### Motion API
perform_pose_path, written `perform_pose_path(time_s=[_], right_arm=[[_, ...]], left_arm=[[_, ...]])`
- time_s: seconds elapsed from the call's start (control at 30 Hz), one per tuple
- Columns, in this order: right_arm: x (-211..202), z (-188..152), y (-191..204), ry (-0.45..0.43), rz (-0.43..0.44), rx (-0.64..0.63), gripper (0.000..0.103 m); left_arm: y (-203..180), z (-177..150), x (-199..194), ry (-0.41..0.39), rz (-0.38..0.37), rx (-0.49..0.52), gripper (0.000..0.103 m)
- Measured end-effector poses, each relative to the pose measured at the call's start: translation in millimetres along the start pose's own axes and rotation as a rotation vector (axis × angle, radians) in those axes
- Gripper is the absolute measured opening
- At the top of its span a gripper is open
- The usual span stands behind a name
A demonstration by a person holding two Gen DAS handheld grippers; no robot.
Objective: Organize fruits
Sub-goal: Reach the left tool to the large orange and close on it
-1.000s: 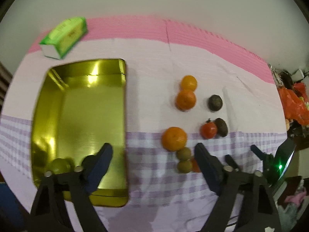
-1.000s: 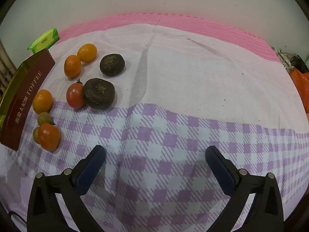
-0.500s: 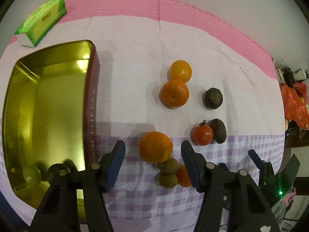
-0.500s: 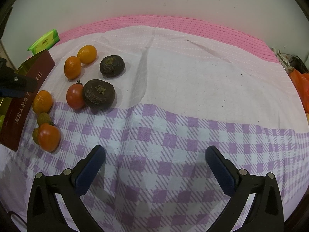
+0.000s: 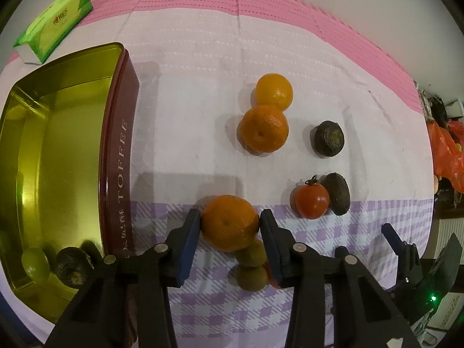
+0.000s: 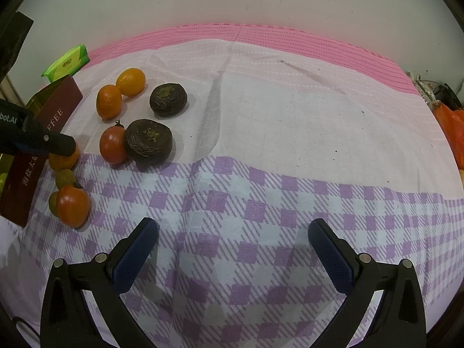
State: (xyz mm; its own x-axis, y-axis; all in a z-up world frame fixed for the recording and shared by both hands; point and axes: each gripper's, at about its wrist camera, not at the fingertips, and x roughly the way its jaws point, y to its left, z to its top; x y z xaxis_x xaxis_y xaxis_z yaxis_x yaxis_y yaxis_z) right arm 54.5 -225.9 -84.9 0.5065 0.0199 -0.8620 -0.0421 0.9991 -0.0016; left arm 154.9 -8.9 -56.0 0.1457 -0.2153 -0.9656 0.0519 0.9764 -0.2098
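A cloth (image 6: 290, 121) covered the whole surface, pink along the far edge, pale in the middle and purple-checked on the near side. At the left stood an open toffee tin (image 5: 119, 156), gold inside with a maroon wall, its long axis running near to far; in its near corner lay a small green fruit (image 5: 35, 262) and a dark wrinkled fruit (image 5: 74, 266). Beyond the tin's far corner lay a green tissue pack (image 5: 55, 23), slanted toward the far right. The left gripper (image 5: 230, 221) pointed steeply down, and its jaws were closing on a mandarin (image 5: 229, 221) that sat on the cloth where the checks begin, just right of the tin; both blue pads (image 5: 190, 232) looked to be touching its sides. The mandarin was round and slightly flattened, bright orange with pitted skin, its small navel facing up toward the camera. Touching its near side were two small olive-green fruits (image 5: 250, 256), with a sliver of a red one hidden behind the right finger. Farther off, two more oranges (image 5: 264, 133) touched each other in a near-to-far line. To the right, a red tomato (image 5: 311, 201) with a stem leaned against a dark brown fruit (image 5: 337, 194), and another dark fruit (image 5: 329, 139) lay apart, farther back. The right gripper (image 6: 233, 249) hung over bare checked cloth, spread wide with nothing between its fingers.
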Motion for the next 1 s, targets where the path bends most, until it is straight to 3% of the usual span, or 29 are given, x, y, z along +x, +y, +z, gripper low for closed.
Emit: perform_pose_path(time_s=[0.13,0.27,0.43,0.6,0.77,1.0], right_arm=[[0,0,0,-0.001,0.0,0.001,0.103],[0,0,0,-0.002,0.0,0.001,0.103],[0,0,0,-0.001,0.0,0.001,0.103],[0,-1,0,-0.002,0.0,0.001,0.103],[0,-1,0,-0.003,0.0,0.002,0.103],[0,-1,0,-0.003,0.0,0.002,0.103]], left_arm=[[-1,-2,-5,-0.011,-0.006,0.01,0.037],[-2,-4,-23,-0.041,-0.028,0.029,0.018],[0,-5,-37,-0.079,-0.05,0.039,0.018],[6,-3,-24,-0.034,-0.045,0.02,0.022],[-4,-4,-22,-0.047,-0.05,0.043,0.053],[-9,1,-7,-0.028,-0.022,0.044,0.052]])
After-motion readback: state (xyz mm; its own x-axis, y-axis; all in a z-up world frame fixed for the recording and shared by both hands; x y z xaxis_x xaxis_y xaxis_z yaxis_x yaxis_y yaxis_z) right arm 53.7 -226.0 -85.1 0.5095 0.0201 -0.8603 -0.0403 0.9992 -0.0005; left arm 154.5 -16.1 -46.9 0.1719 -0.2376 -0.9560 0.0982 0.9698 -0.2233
